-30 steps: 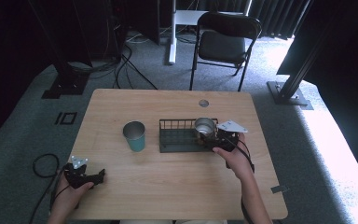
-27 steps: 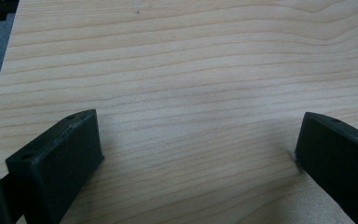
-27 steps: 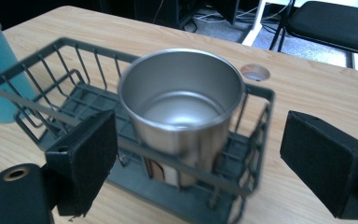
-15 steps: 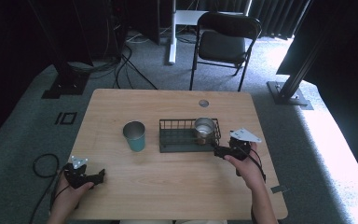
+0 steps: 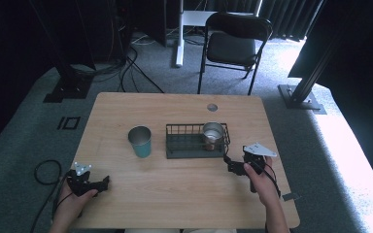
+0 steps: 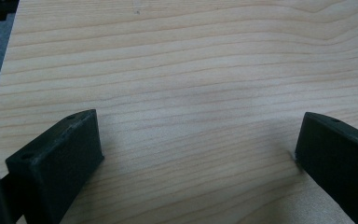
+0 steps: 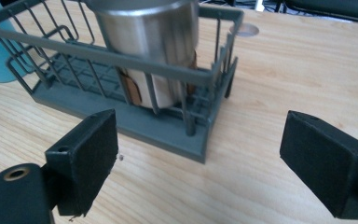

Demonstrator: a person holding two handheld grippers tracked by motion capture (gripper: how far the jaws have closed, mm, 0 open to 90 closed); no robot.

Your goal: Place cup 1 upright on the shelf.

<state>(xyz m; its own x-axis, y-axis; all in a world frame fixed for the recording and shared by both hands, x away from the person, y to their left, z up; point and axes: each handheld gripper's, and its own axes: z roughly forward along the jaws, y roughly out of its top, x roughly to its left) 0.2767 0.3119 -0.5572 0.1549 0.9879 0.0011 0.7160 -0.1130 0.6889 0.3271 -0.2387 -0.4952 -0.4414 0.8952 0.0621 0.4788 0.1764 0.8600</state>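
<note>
Two grippers rest over the wooden table (image 5: 175, 189) with jaws spread wide and empty, the right gripper (image 7: 200, 158) just beside the corner of the grey wire basket (image 7: 168, 135) where the steel cup (image 7: 144, 51) stands upright, the left gripper (image 6: 198, 154) well apart above bare wood.

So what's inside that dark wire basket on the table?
A shiny metal cup stands upright at the right end of the wire basket, with a brownish band low on its side. The rest of the basket looks bare. The cup's inside cannot be made out.
</note>
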